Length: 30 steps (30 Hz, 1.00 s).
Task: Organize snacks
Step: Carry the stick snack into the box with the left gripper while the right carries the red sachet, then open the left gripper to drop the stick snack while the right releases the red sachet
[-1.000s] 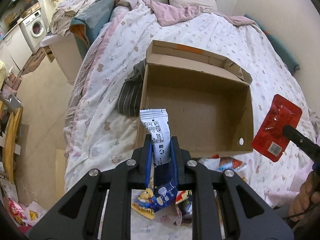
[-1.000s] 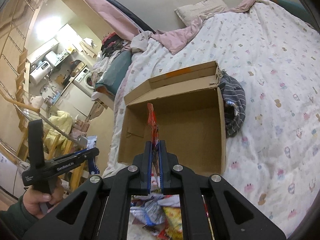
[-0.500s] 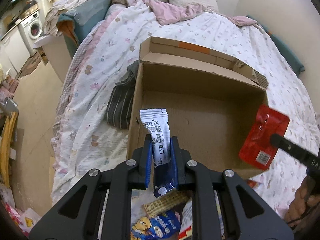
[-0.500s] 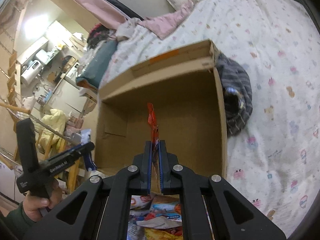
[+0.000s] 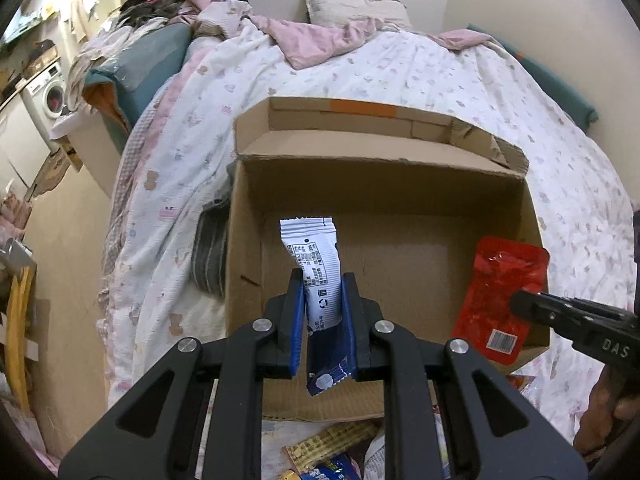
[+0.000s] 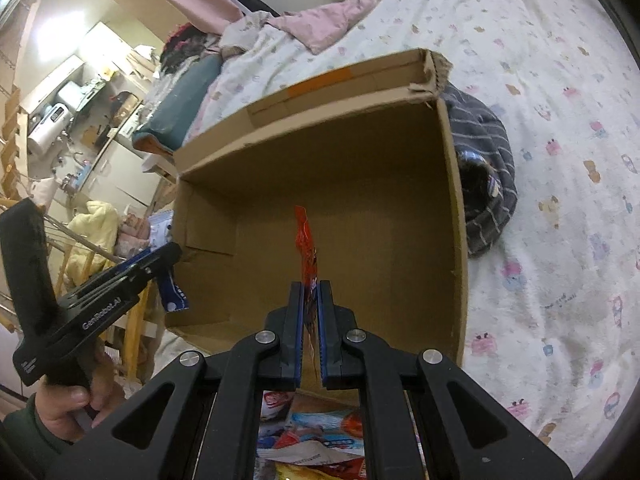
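The left gripper (image 5: 322,292) has its jaws clamped on a white-and-blue snack packet (image 5: 314,264), the right gripper (image 6: 310,300) pinches a red packet (image 6: 306,240) edge-on, both angled down over the open cardboard box (image 5: 384,196) on the bed (image 5: 480,80) ahead.

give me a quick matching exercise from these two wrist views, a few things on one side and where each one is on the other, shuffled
Things:
1. white and blue packet
2. red packet
3. striped cloth
4. cardboard box

Places:
A. open on the bed, nothing lying on its floor
B. clamped in the right gripper
C. on the bedspread against the outside of the box wall
D. clamped in the left gripper

Pairs: 1-D, 2-B, 3-C, 4-A
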Available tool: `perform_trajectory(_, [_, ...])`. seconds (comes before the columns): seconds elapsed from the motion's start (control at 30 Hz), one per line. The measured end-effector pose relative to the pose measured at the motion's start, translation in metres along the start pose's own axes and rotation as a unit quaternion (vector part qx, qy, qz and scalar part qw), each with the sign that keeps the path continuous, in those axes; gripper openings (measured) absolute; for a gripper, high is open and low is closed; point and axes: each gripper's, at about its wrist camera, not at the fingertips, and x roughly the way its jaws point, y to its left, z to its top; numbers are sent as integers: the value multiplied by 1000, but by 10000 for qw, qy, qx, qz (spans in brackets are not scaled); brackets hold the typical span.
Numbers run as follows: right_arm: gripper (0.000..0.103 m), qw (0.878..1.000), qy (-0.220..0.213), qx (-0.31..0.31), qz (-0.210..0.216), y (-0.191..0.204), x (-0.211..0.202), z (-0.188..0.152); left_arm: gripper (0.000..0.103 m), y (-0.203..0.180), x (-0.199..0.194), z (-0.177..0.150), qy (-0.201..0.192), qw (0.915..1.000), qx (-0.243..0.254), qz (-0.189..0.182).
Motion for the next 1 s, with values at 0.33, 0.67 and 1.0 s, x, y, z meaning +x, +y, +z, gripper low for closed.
perform_trajectory(0.33, [6,9997,150,80,-147,-5,5,-2,15,-9,5,-7,143,9998,26,-151])
perform_trajectory(0.67, [7,9996,202,131,-174,-4,8,-2,16,-7,5,-8,198,9997,-16,-145])
perform_trajectory(1.0, [7,9998,140,92,-144,-1,7,-2,61,-8,4,-9,148,9998,-73,-137])
